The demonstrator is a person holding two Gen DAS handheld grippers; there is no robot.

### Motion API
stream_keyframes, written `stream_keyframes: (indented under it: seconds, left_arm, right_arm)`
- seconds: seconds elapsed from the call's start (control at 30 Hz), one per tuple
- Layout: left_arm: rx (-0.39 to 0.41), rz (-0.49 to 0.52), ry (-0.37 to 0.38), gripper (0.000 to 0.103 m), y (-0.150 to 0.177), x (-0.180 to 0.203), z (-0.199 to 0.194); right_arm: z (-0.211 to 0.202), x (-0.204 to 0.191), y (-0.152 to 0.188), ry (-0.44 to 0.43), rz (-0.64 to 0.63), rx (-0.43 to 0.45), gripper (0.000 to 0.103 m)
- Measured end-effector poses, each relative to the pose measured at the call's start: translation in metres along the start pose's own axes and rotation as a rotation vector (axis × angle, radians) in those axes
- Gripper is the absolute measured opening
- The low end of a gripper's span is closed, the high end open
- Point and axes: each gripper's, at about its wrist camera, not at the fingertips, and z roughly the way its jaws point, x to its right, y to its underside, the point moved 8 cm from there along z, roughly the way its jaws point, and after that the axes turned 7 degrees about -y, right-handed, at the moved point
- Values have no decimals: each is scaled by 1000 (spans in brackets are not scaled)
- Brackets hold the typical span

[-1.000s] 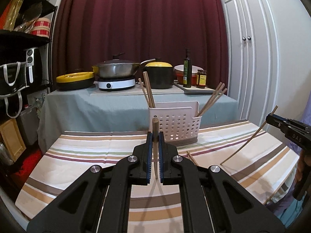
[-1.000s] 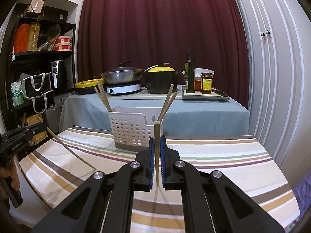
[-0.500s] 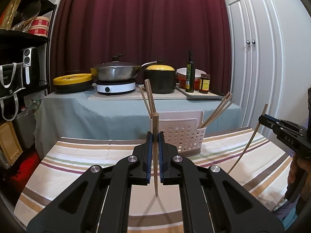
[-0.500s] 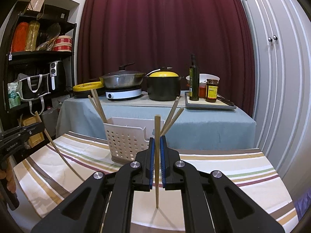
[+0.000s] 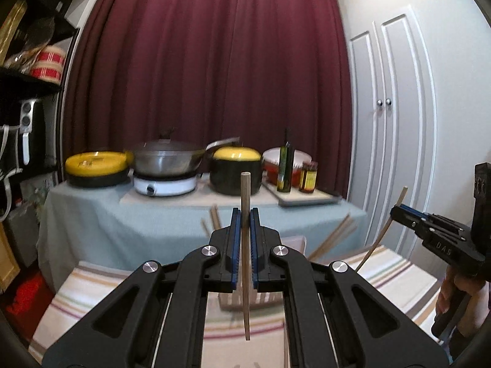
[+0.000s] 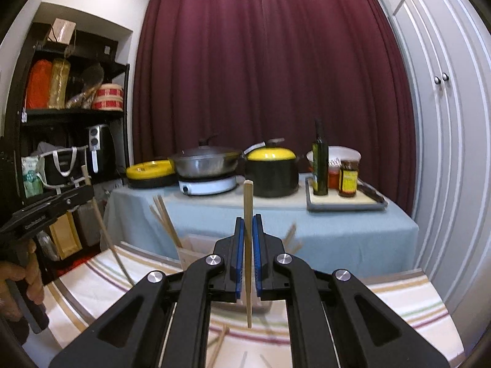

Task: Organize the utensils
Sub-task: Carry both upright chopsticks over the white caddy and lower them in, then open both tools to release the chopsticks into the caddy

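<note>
Now both claws have risen closer over the white perforated plastic basket (image 6: 190,247): left claw (image 5: 245,245) and right claw (image 6: 248,251) each clamp an upright wooden chopstick (image 5: 245,202) (image 6: 248,202), ready for dropping in

White basket (image 5: 296,242) mostly hidden behind left gripper (image 5: 245,245), chopsticks blurred

Striped table (image 6: 408,303) carries white basket (image 6: 191,250), loose chopstick (image 6: 219,345).
</note>
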Motion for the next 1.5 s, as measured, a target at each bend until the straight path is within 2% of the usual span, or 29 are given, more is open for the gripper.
stream_keyframes:
  seconds: [0.3,0.5,0.67,0.83,1.1,1.4,1.5]
  left_arm:
    - [126,31,21,6,-58,18,36]
    - [165,44,14,6,-79,24,67]
    - [150,66,-14,6,-68,25,88]
    - [103,75,-27,6,-45,24,106]
    - [47,76,-23,6,-14,23,125]
    - [-50,64,-5,6,13,19,145]
    - [-58,56,-2,7,16,18,145]
  right_arm:
    - [25,2,-43,-28,-28,86,6]
    - [48,10,-56,-30,-21,101,6]
    - [72,17,-45,-18,-17,74,6]
    - [92,21,-25,-15,-7,27,6]
    - [112,24,-1,-4,-13,-25,6]
    - [125,28,17,2,0,-64,7]
    - [122,27,15,8,6,-52,21]
